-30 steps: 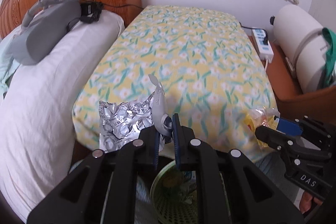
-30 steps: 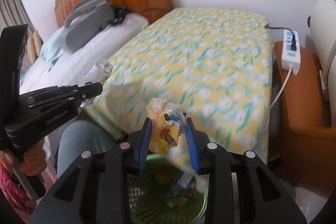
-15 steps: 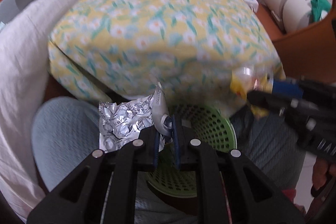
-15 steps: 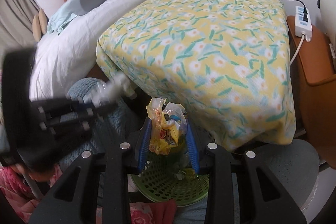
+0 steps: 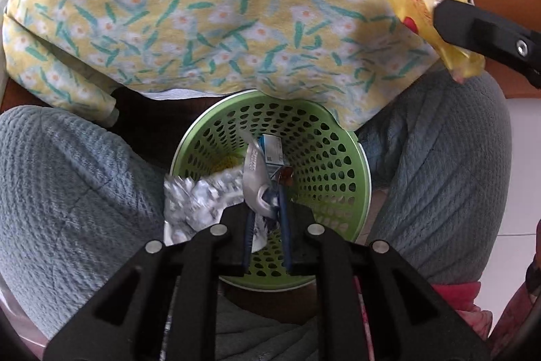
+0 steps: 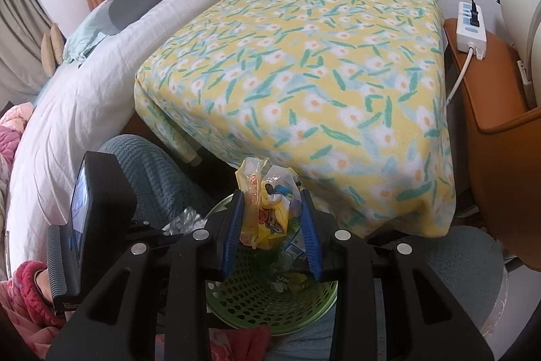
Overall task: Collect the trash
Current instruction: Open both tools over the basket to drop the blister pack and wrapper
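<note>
A green perforated basket (image 5: 324,158) stands on the floor between the person's knees; it also shows in the right wrist view (image 6: 257,303). My left gripper (image 5: 265,212) is over the basket, its jaws slightly parted, with a silver blister pack (image 5: 199,202) and foil wrapper still between them. My right gripper (image 6: 270,219) is shut on a crumpled yellow snack wrapper (image 6: 263,205) just above the basket's far rim. That wrapper (image 5: 426,19) shows at upper right in the left wrist view. A small box (image 5: 272,151) lies in the basket.
A table under a yellow floral cloth (image 6: 304,56) overhangs the basket's far side. A white pillow (image 6: 84,97) lies left. A brown side table (image 6: 487,70) with a power strip (image 6: 470,22) stands right. The person's knees in blue-grey trousers (image 5: 77,185) flank the basket.
Both grippers have dropped from table height and tilted down over the green basket. The left jaws have parted a little around the blister pack. The right still holds the yellow wrapper.
</note>
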The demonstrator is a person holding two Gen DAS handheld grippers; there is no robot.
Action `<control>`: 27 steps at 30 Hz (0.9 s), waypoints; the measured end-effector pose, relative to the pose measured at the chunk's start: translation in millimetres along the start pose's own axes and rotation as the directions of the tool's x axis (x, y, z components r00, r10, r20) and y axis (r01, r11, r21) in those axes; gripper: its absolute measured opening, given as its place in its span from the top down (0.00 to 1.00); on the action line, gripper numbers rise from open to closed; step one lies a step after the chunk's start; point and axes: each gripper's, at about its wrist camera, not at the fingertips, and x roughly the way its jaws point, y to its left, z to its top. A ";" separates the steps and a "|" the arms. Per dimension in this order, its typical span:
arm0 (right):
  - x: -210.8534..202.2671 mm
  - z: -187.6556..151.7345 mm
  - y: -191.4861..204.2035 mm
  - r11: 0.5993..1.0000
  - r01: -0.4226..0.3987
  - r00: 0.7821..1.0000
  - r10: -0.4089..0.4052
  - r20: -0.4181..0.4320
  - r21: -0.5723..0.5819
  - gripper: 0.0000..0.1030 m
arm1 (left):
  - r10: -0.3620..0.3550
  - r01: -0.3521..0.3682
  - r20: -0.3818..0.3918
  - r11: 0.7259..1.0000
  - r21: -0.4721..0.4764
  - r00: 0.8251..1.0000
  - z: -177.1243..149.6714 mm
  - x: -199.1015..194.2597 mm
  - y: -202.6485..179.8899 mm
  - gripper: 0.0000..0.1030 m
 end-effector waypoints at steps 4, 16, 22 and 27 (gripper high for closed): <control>1.7 -0.1 -0.9 1.000 -0.003 1.000 0.003 -0.005 -0.005 0.67 | 0.021 -0.021 0.020 1.000 0.017 1.000 -0.8 -3.2 -3.6 0.53; 3.2 -2.6 0.2 1.000 -0.005 1.000 0.005 -0.013 -0.009 0.67 | 0.073 -0.073 0.122 0.997 -0.006 0.990 4.1 -36.5 1.3 0.19; -0.2 -6.1 -1.4 1.000 0.000 1.000 -0.001 -0.022 -0.022 0.67 | 0.190 -0.173 0.266 0.981 -0.084 0.945 10.9 -79.1 20.4 0.09; 4.8 -14.4 -2.1 0.999 -0.003 0.998 0.001 -0.062 -0.035 0.67 | 0.256 -0.218 0.340 0.965 -0.148 0.905 17.0 -108.3 36.5 0.08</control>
